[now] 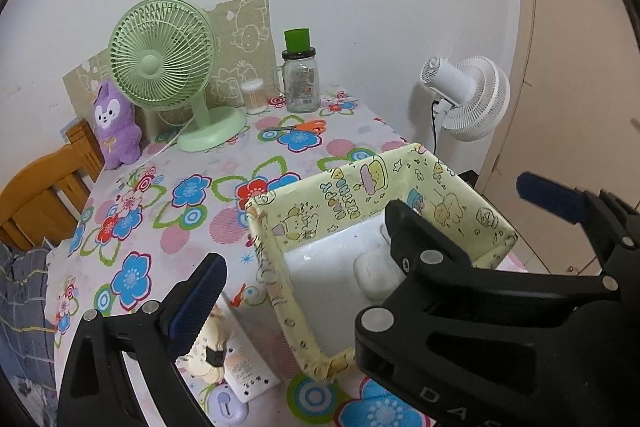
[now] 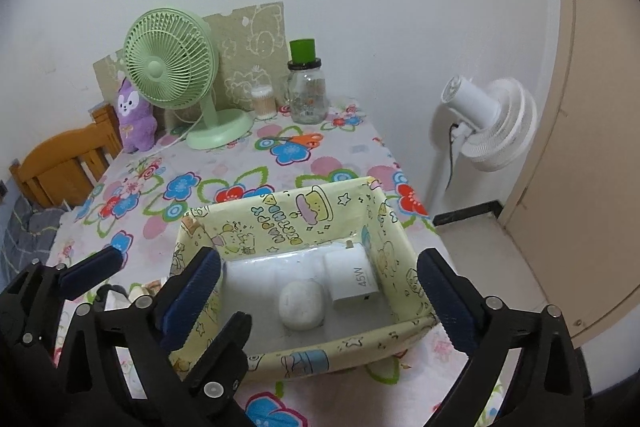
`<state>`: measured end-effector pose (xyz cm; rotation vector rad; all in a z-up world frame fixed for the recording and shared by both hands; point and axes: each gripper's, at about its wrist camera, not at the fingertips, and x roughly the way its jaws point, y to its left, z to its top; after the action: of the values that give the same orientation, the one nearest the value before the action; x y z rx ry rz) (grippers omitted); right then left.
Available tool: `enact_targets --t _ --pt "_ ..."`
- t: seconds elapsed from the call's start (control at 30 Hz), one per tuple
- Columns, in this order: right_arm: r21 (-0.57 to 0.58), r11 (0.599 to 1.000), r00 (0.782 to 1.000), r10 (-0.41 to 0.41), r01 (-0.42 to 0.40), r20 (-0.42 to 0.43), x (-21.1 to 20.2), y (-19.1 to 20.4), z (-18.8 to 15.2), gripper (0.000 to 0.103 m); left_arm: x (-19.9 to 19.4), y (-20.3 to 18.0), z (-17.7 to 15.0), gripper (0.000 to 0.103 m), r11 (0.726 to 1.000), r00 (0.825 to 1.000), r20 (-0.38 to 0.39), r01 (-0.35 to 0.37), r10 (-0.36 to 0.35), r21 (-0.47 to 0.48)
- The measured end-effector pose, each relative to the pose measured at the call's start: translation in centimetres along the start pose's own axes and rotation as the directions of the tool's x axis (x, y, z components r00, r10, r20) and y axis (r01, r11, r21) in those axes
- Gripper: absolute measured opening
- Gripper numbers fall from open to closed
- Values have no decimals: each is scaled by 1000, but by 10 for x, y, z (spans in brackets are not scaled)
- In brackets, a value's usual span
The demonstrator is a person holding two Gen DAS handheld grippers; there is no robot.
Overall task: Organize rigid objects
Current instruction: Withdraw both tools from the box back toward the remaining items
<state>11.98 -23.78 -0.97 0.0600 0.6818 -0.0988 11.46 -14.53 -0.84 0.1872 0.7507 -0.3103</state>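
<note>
Two white items lie inside the yellow cartoon-print box (image 2: pixel 304 223): a rounded earbud case (image 2: pixel 301 303) near the middle of its floor and a 45W charger block (image 2: pixel 352 277) just beside it, toward the far right corner. In your left wrist view the case (image 1: pixel 374 273) is partly hidden behind a black gripper arm, and the box (image 1: pixel 360 183) stands on the flowered tablecloth (image 1: pixel 168 211). Your right gripper (image 2: pixel 318 297) hovers over the box with its blue-padded fingers spread wide, one above the left wall, the other outside the right wall, gripping nothing. Your left gripper (image 1: pixel 370 233) is likewise spread apart and empty; its left pad (image 1: pixel 200 301) hangs above a small cream item with a black band (image 1: pixel 212 351), which rests on a white card (image 1: pixel 248 367) left of the box. A lilac case (image 1: pixel 226 407) lies at the near edge. Farther back, orange-handled scissors (image 1: pixel 302 127) lie flat on the cloth. Along the wall stand a green desk fan (image 1: pixel 164 67), a purple plush toy (image 1: pixel 116 125), a cotton-swab tub (image 1: pixel 254 97) and a glass jar (image 1: pixel 302 83) with a green cup on its lid. A white floor fan (image 2: pixel 492 125) stands beyond the table's right side; a wooden chair (image 2: pixel 64 163) stands to its left.
</note>
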Motion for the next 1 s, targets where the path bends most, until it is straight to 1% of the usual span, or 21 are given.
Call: enact_targets --t 0.13,0.23,0.37,0.5,0.77,0.87,1.0 --pt "-34 999 999 -19 20 38 -13 8 -6 100 -9 3 -9 100 1000 1000 19 -2 2 7" --pt "-18 999 999 -27 27 38 -20 11 -11 100 -16 5 -14 102 1000 1000 26 0 -1 9" --pt "-12 1000 1000 -14 14 28 -27 18 -17 100 -24 9 -21 102 1000 1000 30 9 -9 11" --pt "-26 1000 999 -15 16 33 -35 26 -22 100 -32 13 -28 102 1000 999 36 -5 4 17" --pt "-61 998 999 27 -24 46 -50 44 -31 100 -49 24 -43 102 1000 998 59 -7 6 21" --pt "-65 997 998 45 -42 44 -54 50 -35 100 -54 29 -48 102 1000 998 62 -22 21 13" --pt "-61 996 997 68 -66 35 -57 58 -39 100 -59 38 -55 102 1000 998 69 -12 12 -1"
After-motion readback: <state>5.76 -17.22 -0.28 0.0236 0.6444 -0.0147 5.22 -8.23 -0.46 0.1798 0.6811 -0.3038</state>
